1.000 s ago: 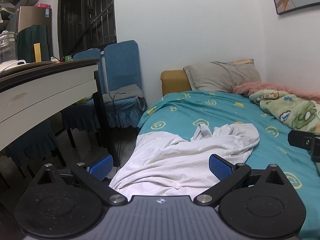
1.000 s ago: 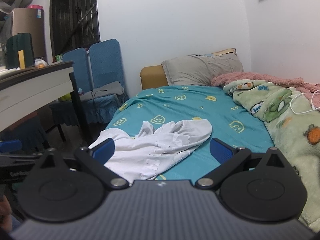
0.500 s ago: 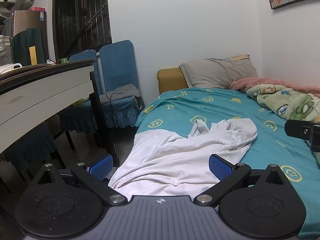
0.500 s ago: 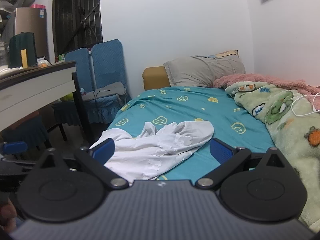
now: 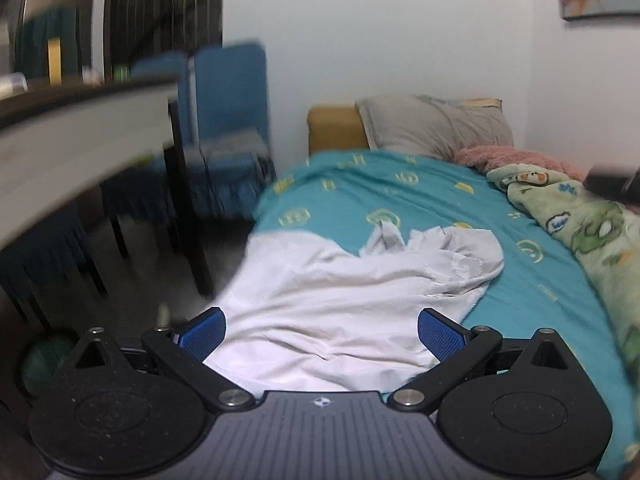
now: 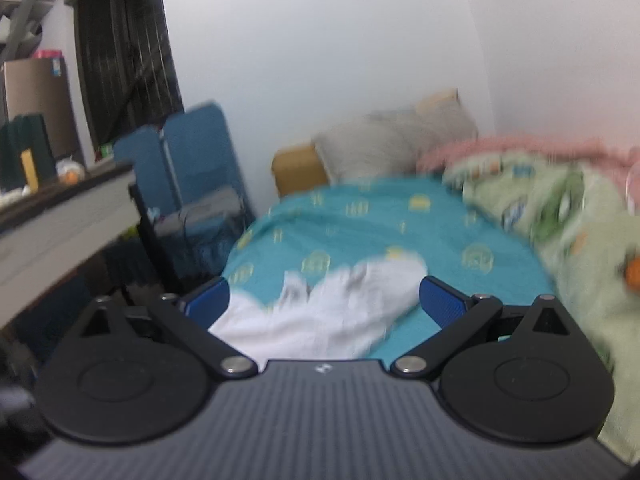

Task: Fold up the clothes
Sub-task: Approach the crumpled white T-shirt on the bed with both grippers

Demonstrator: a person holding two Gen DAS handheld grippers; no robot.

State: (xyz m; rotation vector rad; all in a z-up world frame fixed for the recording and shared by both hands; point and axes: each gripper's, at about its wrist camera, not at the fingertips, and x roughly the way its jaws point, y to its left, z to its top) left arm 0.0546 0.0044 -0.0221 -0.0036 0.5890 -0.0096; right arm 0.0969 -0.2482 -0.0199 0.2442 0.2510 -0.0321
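Lying crumpled on the teal sheet, the white garment is spreading over the near left part of the bed, with one bunched end pointing toward the pillow. The left gripper is hovering just above the garment's near edge, its blue fingers standing wide apart and holding nothing. The right gripper is also hanging over the garment, fingers spread wide and empty; that view is blurring, so contact cannot be told. A green blanket is bunching along the bed's right side. Blue chairs are standing beside a desk at left.
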